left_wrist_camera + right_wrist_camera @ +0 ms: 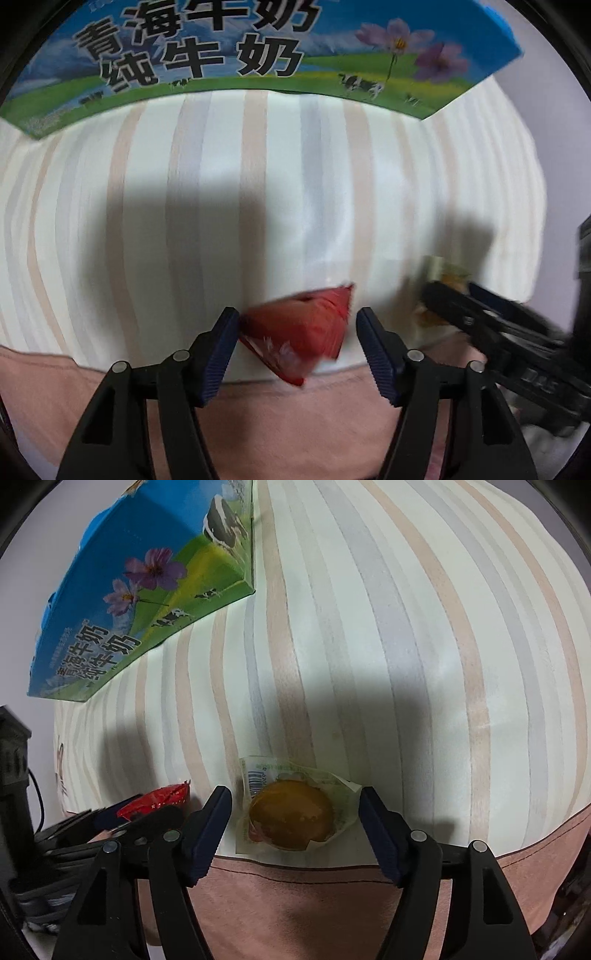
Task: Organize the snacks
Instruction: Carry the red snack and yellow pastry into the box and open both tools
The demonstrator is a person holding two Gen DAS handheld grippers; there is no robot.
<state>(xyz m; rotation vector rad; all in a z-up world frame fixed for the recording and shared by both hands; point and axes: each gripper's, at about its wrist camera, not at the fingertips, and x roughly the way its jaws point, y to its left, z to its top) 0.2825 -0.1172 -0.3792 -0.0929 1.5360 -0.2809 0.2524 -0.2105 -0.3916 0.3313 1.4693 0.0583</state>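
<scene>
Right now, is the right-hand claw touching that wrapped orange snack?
Apart. In the right wrist view, the right gripper straddles the wrapped orange snack, with striped cloth visible between each pad and the wrapper.

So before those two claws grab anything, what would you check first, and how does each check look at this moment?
1. Red packet sits between the left gripper's fingers: ok.
2. Left pads gripping it: not ok; there are gaps on both sides and the jaws stand open.
3. Wrapped yellow pastry sits between the right gripper's fingers: ok.
4. Right pads touching its wrapper: not ok, jaws open with gaps.
5. Milk carton box stands clear of both snacks: ok.
6. Box open to receive snacks: cannot tell.
</scene>
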